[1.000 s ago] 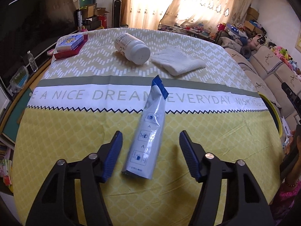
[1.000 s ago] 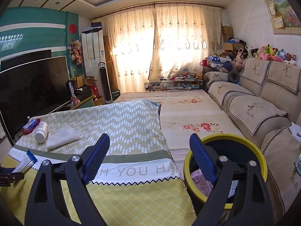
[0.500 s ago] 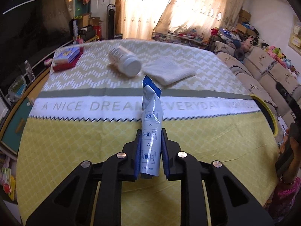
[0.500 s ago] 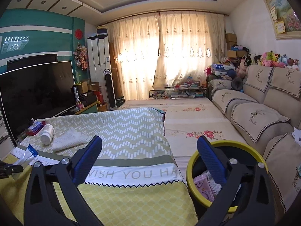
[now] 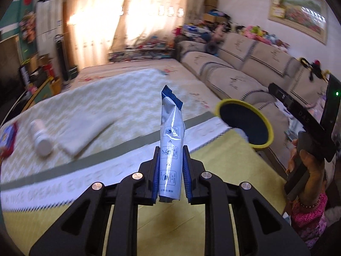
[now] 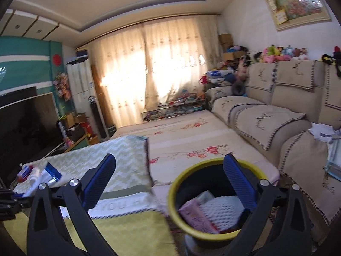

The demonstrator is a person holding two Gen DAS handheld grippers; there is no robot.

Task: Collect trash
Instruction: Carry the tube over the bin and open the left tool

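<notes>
The silver-blue wrapper (image 5: 171, 147) stands upright, long axis along the fingers, clamped low in the left gripper (image 5: 170, 171) jaws above the counter (image 5: 223, 160). The yellow-rimmed bin (image 5: 245, 123) lies ahead-right, beyond the edge. Right gripper (image 6: 170, 183) jaws gape, holding nothing, over that bin.
</notes>
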